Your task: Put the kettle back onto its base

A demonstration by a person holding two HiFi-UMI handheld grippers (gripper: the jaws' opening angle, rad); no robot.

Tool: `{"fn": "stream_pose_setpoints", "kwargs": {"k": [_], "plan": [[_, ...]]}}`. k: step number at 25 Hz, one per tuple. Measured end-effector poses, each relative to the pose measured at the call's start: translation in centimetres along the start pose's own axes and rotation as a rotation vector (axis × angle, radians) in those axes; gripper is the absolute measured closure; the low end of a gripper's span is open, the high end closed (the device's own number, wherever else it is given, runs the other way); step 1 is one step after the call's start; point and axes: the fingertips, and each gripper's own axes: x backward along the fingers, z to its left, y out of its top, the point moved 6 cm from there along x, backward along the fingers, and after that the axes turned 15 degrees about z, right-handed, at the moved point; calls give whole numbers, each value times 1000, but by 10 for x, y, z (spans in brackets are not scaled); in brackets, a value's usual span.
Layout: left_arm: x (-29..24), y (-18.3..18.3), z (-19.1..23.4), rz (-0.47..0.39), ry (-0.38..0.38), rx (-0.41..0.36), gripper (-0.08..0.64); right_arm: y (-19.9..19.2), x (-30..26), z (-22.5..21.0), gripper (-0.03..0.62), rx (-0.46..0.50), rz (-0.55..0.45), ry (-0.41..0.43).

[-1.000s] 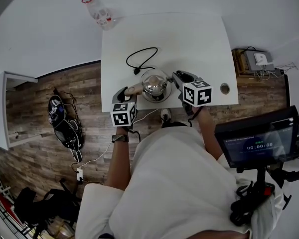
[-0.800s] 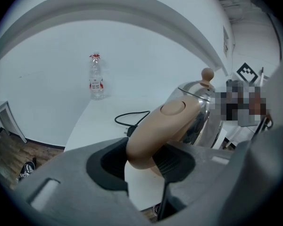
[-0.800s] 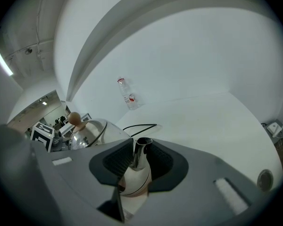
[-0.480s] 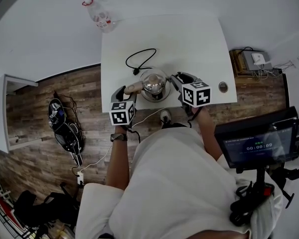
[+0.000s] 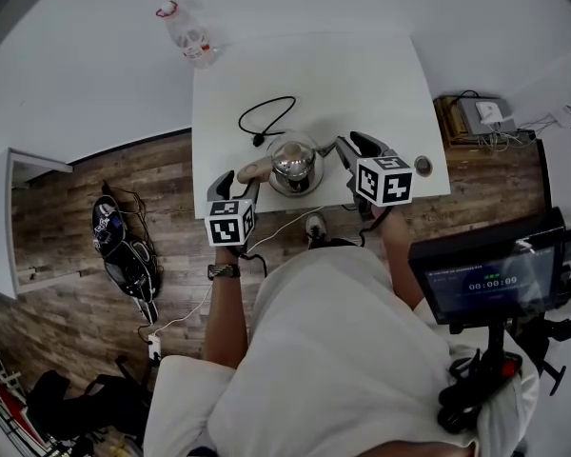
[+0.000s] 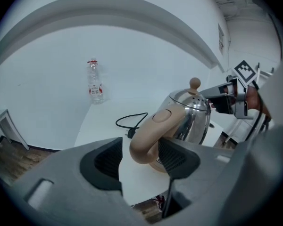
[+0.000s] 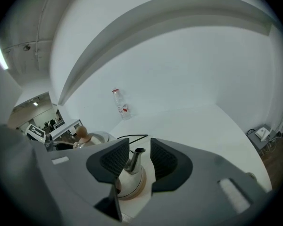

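Note:
A shiny steel kettle with a beige handle stands on its round beige base, near the front edge of the white table. My left gripper is at the kettle's left. Its jaws are opening around the handle, which lies between the pads close to the right one, with a gap on the left. My right gripper is at the kettle's right. Its jaws are opening too, and the spout stands between them with air on both sides.
A black power cord loops on the table behind the kettle. A clear water bottle stands at the far left corner. A round cable hole is at the table's right front. A monitor stands to my right.
Both grippers' jaws have spread apart from the kettle's handle and spout. The right gripper has drawn back a little to the right. The kettle has stayed in place.

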Motion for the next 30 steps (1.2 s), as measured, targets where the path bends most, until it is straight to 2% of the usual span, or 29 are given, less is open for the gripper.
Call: {"fn": "stream_pose_setpoints", "kwargs": {"k": [6,11,14,18,21,25,28,30], "plan": [[22,7,-3,-9,-7,-36,315,12,13,5,448,23,-46,-5],[54,34,4,-173,-16,21,316,27,26,13,449,78,-99,-21],[68,54,8,-253,1,7,319,38,36,19,462,124,-140,-46],[85,77,7,-307,3,-23,322,53,48,27,463,147,-188,-43],[101,93,4,-357,27,-47,350,64,59,32,475,173,-217,-60],[116,107,0,-385,68,-76,390,78,75,40,515,231,-269,-111],[124,114,-1,-415,87,-80,453,88,87,45,543,260,-326,-151],[127,116,-2,-422,94,-85,463,92,93,47,556,271,-357,-170]]}}
